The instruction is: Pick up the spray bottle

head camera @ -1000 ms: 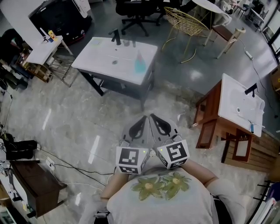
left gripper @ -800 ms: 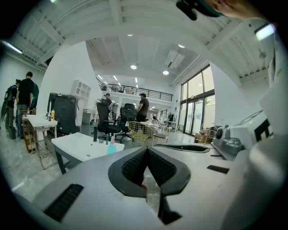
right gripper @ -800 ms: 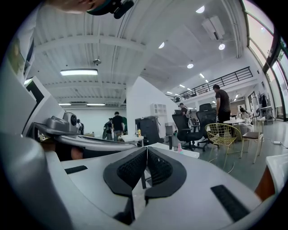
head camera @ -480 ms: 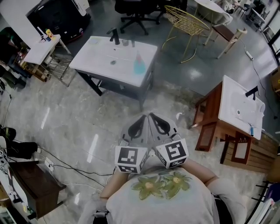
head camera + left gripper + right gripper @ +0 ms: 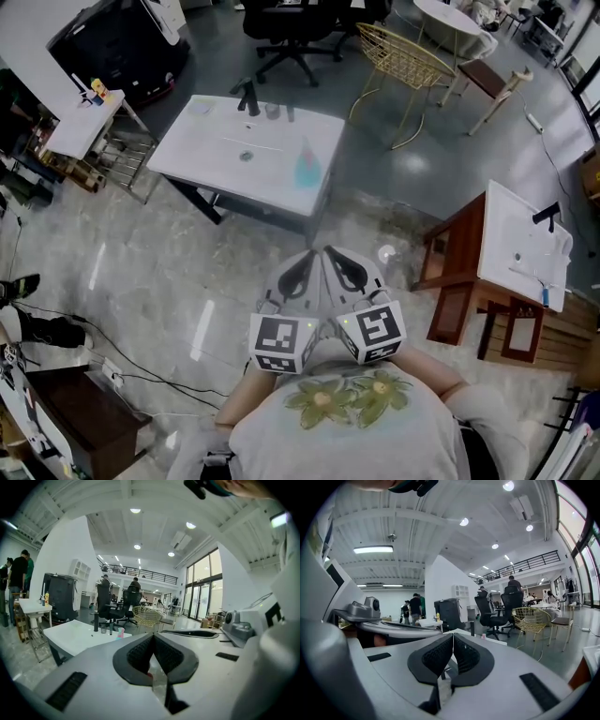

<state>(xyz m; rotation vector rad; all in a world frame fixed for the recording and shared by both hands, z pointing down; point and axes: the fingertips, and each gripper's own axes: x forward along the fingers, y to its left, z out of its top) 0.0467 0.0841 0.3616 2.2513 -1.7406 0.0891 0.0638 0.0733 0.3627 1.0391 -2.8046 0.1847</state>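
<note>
Teal spray bottle (image 5: 305, 167) is standing upright on tabletop (image 5: 225, 155), well ahead of left gripper (image 5: 307, 261) and right gripper (image 5: 334, 259), both jaws clenched, empty.

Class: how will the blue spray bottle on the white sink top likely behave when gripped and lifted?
The spray bottle stands tall and narrow near the edge of the sink top, so a sideways nudge would probably tip it. It looks like translucent plastic: likely light, smooth, perhaps slippery. How full it is cannot be told.
</note>
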